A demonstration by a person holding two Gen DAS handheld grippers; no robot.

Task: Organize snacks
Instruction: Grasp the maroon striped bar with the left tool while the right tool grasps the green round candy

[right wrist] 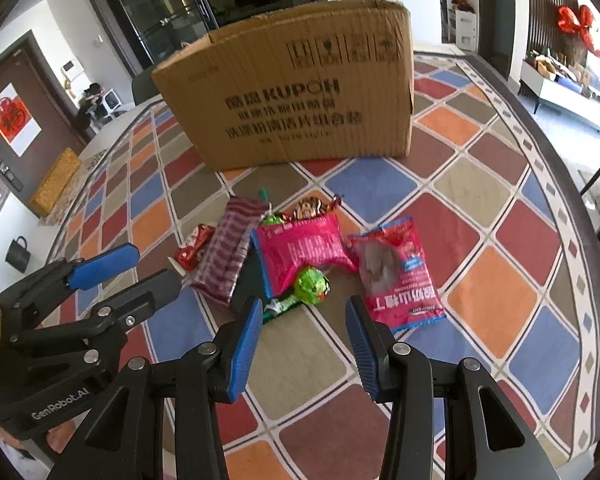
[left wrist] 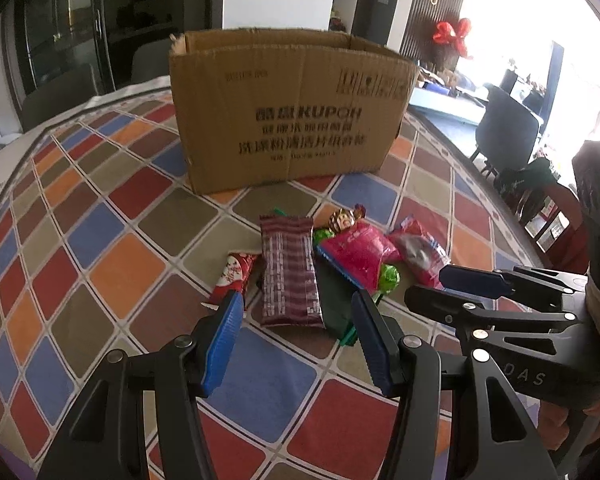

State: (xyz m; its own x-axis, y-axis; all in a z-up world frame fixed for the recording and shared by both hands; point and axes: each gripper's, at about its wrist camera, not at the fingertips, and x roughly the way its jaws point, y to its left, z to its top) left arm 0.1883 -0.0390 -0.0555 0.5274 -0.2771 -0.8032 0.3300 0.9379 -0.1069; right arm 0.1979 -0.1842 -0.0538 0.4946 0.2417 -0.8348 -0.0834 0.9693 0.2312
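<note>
**Snack pile on worktop, both grippers open above it**

The snacks lie in a loose heap on the checked worktop (left wrist: 100, 248), near side of the box (left wrist: 288, 116). From left: a red-white wrapper (left wrist: 236, 270), partly under a maroon striped bar (left wrist: 290, 272); a pink packet (left wrist: 358, 252) resting over a dark green sachet (left wrist: 334, 308) and a bright green candy (left wrist: 389, 278); a red pouch (right wrist: 396, 276) at the far right, touching the pink packet. A gold-brown sweet (left wrist: 342, 216) sits at the far edge of the heap.

The box stands upright, top open, beyond the pile and apart from it.

Left gripper (left wrist: 298, 320): jaws spread wide, holding nothing, tips over the near end of the maroon bar. Contact with the worktop cannot be told.

Right gripper (right wrist: 302, 320): jaws spread wide, empty, framing the green candy and the near edge of the red pouch. It sits just right of the left gripper.
</note>
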